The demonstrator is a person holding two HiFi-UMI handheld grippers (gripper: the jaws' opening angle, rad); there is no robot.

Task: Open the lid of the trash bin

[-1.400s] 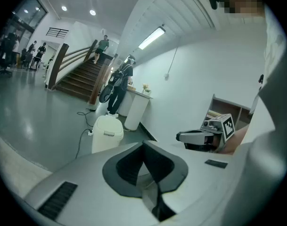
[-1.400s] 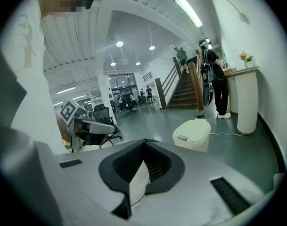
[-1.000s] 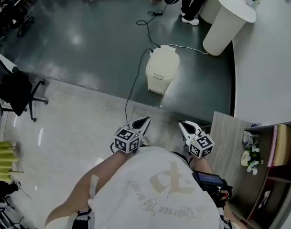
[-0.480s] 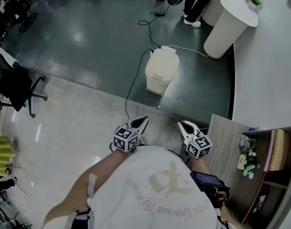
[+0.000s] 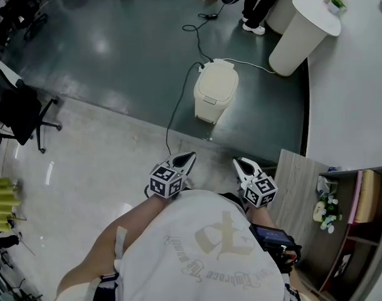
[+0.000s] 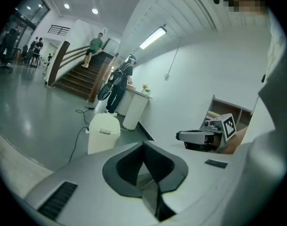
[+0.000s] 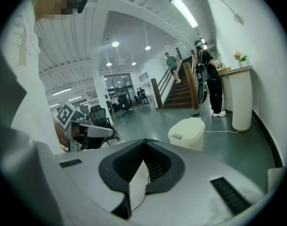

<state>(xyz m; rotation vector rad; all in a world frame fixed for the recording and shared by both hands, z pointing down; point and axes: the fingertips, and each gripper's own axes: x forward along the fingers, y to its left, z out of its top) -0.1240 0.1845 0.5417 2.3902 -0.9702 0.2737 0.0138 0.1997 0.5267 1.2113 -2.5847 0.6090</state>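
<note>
the trash bin (image 5: pixel 214 94) is sitting out on the dark floor (image 5: pixel 115 55), dead ahead of the person and well apart from both tools, with its lid (image 5: pixel 217 80) down and nothing touching it. the left gripper (image 5: pixel 191 157) and the right gripper (image 5: pixel 239 162) are hanging low, tucked close against the person's body over the pale floor (image 5: pixel 96 162), each toed slightly inward, so the bin is falling in the lane between them. in the left gripper view it is showing a little left of that tool's nose, and in the right gripper view a little right, so neither side is looking clearly nearer; call it even. both pairs of jaws are pressed together at the tips with nothing between them, so nothing is being carried. the bin's rounded top is running lengthways away from the person, and the small tab (image 5: pixel 207 99) on its front is facing back this way, so the hinge is probably on the far side and the lid should swing up and away. a cable (image 5: pixel 177 102) is trailing across the floor just left of the bin, worth stepping around on the walk in. the whole approach is yet to be made, then a reach down to that front edge.
</note>
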